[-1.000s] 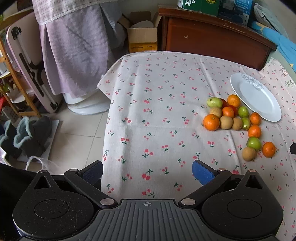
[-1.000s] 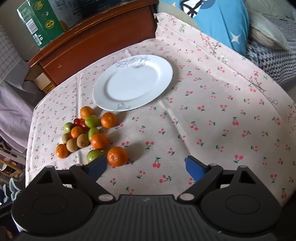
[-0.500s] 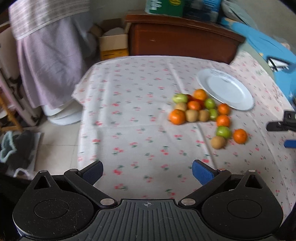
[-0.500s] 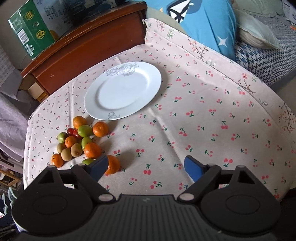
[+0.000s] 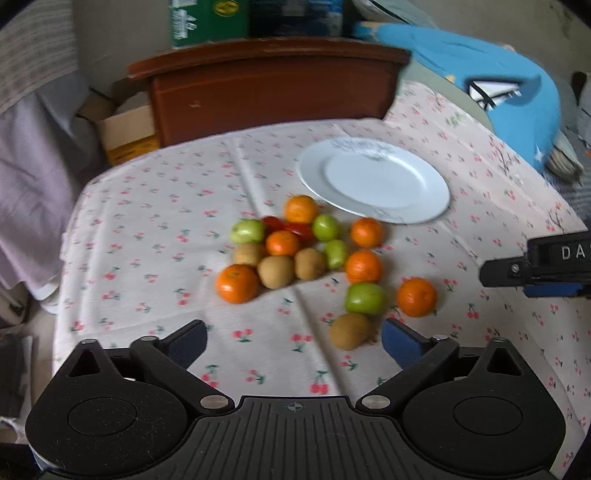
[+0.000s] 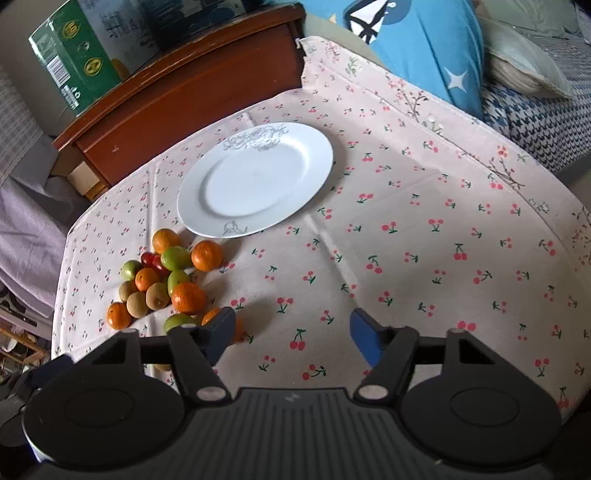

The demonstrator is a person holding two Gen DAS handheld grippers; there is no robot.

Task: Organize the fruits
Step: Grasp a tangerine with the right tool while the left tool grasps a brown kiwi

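A pile of small fruits lies on the cherry-print tablecloth (image 5: 155,236): several oranges (image 5: 237,283), green fruits (image 5: 364,298), brown kiwis (image 5: 275,271) and red cherry tomatoes (image 5: 273,222). An empty white plate (image 5: 373,181) sits just behind them; it also shows in the right wrist view (image 6: 255,179). My left gripper (image 5: 293,338) is open and empty, near a kiwi (image 5: 349,331). My right gripper (image 6: 291,326) is open and empty, its left finger over an orange (image 6: 212,317); it shows at the right edge of the left wrist view (image 5: 535,267).
A brown wooden cabinet (image 5: 266,92) with a green carton (image 5: 207,18) on top stands behind the table. A blue cushion (image 6: 417,44) and patterned bedding (image 6: 543,118) lie to the right. A cardboard box (image 5: 125,129) and lilac cloth (image 5: 33,147) are at left.
My left gripper swung right and came closer to the fruit pile, which now sits centred. My right gripper drew back and to the left, so the nearest orange is now behind its left finger.
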